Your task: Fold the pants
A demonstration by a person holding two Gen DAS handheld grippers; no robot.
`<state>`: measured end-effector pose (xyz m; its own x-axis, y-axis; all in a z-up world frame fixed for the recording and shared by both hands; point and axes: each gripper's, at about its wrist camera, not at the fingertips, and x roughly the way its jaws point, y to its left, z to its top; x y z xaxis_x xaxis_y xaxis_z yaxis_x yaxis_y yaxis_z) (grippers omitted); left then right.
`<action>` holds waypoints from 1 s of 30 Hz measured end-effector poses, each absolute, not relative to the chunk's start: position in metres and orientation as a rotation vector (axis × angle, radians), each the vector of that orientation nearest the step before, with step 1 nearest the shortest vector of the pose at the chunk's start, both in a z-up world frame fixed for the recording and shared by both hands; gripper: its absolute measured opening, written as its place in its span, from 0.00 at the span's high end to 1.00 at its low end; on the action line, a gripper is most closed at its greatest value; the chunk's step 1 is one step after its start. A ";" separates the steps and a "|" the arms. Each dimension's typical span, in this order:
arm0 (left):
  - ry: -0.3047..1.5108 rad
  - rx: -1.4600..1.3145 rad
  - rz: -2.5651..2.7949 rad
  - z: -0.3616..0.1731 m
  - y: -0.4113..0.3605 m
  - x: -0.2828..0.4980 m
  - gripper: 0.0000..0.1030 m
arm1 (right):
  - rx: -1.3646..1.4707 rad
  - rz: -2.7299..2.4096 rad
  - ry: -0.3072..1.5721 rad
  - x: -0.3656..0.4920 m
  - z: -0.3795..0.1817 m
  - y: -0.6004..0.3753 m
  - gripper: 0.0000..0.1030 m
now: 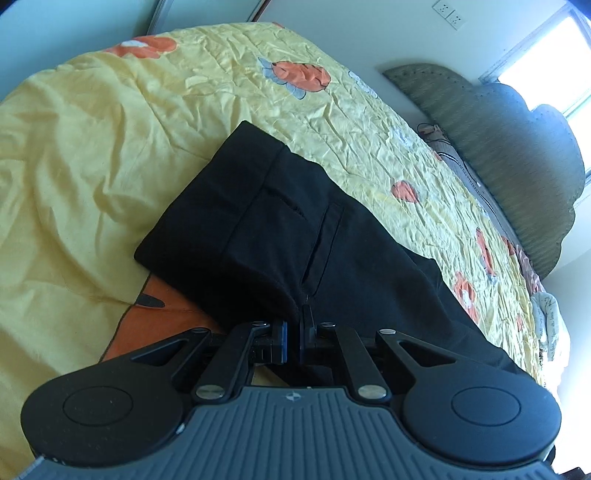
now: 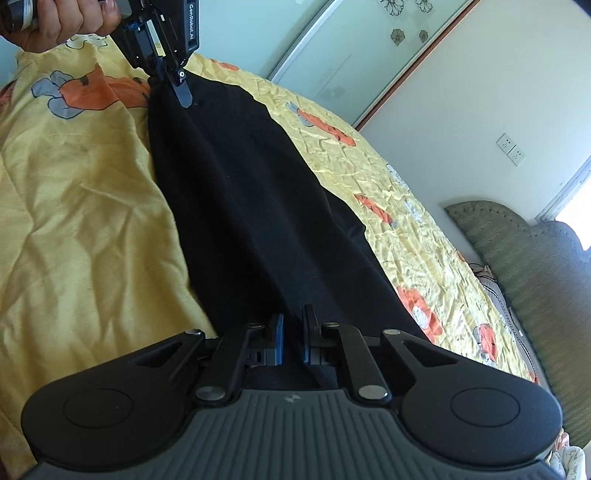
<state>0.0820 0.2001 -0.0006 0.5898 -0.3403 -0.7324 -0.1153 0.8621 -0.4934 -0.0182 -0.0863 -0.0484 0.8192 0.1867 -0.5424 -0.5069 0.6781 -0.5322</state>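
Black pants (image 1: 280, 221) lie stretched along a bed, on a yellow bedspread (image 1: 92, 155) printed with orange flowers; the cloth is folded lengthwise, one half over the other, and in the left wrist view the waistband end with a slit pocket lies farthest from the camera. The left gripper (image 1: 294, 328) has its fingers (image 1: 282, 336) drawn together, clamped on a bunched edge of the pants just in front of the camera; the cloth rises to the pinch in a small peak. The right gripper (image 2: 293, 328) likewise has its fingers (image 2: 277, 332) closed on the pants at the near end of a long dark strip; the fabric runs away from it up the bed. At the far end of that strip, in the right wrist view, the left gripper (image 2: 181, 88) shows from outside, its tips pinching the cloth; a hand (image 2: 62, 22) grips its handle at the top left corner. Between the two pinches the pants hang taut, slightly lifted at each end, resting on the bedspread in the middle. Beyond the bed stands a green padded headboard (image 1: 509, 147); a bright window (image 1: 546, 62) is behind it; a pale wall with sockets (image 2: 511, 147) and a glass door with flower decals (image 2: 354, 62) lie farther off.
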 end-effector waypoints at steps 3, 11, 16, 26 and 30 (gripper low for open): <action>0.947 -0.515 -0.129 -0.002 0.197 0.082 0.93 | -0.706 0.414 0.484 -0.019 -0.050 -0.087 0.91; 0.940 -0.495 -0.110 0.001 0.196 0.080 0.93 | -0.661 0.430 0.476 -0.033 -0.046 -0.090 0.96; 0.946 -0.499 -0.105 -0.003 0.194 0.082 0.93 | -0.697 0.412 0.501 -0.026 -0.057 -0.084 0.93; 0.931 -0.459 -0.100 0.002 0.190 0.076 0.93 | -0.637 0.400 0.500 -0.034 -0.048 -0.089 0.96; 0.948 -0.484 -0.090 -0.005 0.194 0.078 0.93 | -0.623 0.453 0.534 -0.046 -0.043 -0.092 0.96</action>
<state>0.0776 0.1940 -0.0052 0.5882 -0.2821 -0.7579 -0.1347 0.8899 -0.4358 -0.0459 -0.0920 -0.0433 0.7720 0.2350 -0.5906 -0.5443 0.7244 -0.4231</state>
